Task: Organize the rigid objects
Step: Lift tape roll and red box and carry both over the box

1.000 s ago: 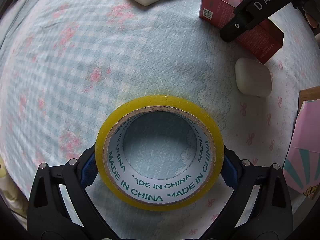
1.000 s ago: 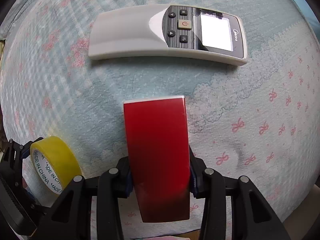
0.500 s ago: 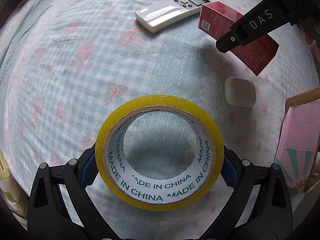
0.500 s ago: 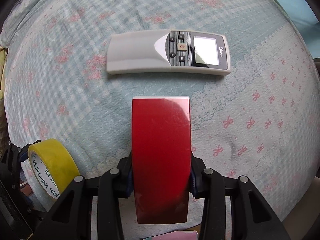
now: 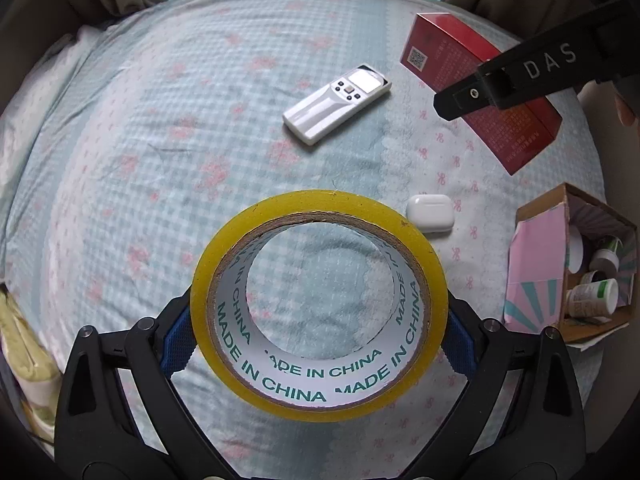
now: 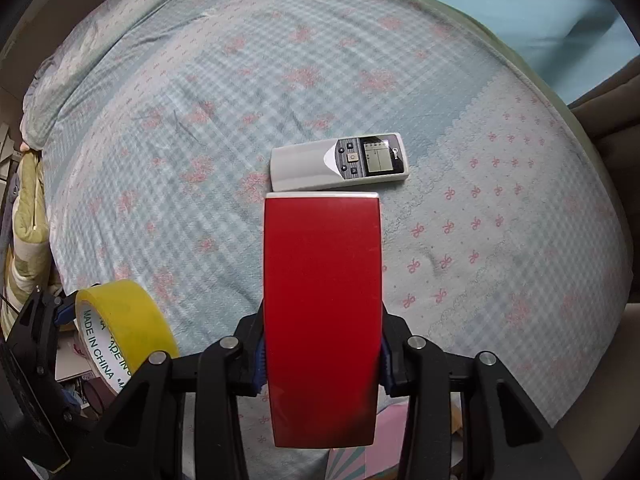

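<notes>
My left gripper (image 5: 318, 340) is shut on a yellow tape roll (image 5: 428, 264), held above the bed; the roll also shows in the right wrist view (image 6: 132, 316). My right gripper (image 6: 322, 364) is shut on a red box (image 6: 322, 312), held in the air; the box also shows in the left wrist view (image 5: 516, 136) under the right gripper's black finger. A white remote (image 5: 336, 104) (image 6: 340, 162) and a white earbud case (image 5: 431, 213) lie on the blue checked bedsheet.
An open cardboard box (image 5: 536, 216) with a pink lining holds several small bottles (image 5: 592, 300) at the right edge of the bed. A folded yellow-green blanket (image 6: 26, 232) lies at the left bed edge. Curtains hang behind the bed.
Both grippers have risen and pulled back from the bed with their loads. The remote and earbud case look smaller and farther. The cardboard box has come into view.
</notes>
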Tool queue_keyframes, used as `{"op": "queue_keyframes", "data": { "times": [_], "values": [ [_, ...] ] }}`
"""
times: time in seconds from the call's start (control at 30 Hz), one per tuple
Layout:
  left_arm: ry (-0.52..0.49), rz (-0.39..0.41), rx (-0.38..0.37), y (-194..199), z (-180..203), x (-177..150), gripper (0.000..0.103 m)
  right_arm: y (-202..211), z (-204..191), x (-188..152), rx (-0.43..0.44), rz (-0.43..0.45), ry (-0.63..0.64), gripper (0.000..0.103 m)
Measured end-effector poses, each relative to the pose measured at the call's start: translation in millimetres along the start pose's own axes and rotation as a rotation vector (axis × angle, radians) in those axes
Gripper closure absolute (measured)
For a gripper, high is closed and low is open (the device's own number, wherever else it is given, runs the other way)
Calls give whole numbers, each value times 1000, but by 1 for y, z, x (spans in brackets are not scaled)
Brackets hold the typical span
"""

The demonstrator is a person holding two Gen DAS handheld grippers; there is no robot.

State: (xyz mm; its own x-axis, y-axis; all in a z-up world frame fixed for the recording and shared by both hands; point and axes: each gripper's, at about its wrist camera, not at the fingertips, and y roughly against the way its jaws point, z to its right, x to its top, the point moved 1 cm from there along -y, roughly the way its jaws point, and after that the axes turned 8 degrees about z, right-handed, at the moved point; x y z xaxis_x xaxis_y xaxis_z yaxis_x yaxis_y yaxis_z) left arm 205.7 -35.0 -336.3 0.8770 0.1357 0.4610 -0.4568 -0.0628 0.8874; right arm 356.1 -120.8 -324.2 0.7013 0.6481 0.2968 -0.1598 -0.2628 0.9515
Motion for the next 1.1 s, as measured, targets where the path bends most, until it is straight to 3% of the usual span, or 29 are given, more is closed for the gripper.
{"op": "queue_keyframes", "data": {
  "times": [0.17,0.3,0.63,0.87,1.1],
  "values": [
    [-67,47,-14,42,10,11,6,52,1,-17,-3,64,-76,65],
    [-137,75,-68,69,30,27,6,95,12,-38,-20,116,-145,65],
    [-289,157,-192,116,116,65,6,178,67,-112,-110,196,-326,65],
    [-414,161,-294,126,201,75,6,206,117,-178,-162,192,-471,65],
    [-518,104,-351,103,271,64,6,203,159,-232,-176,167,-580,65]
  ]
}}
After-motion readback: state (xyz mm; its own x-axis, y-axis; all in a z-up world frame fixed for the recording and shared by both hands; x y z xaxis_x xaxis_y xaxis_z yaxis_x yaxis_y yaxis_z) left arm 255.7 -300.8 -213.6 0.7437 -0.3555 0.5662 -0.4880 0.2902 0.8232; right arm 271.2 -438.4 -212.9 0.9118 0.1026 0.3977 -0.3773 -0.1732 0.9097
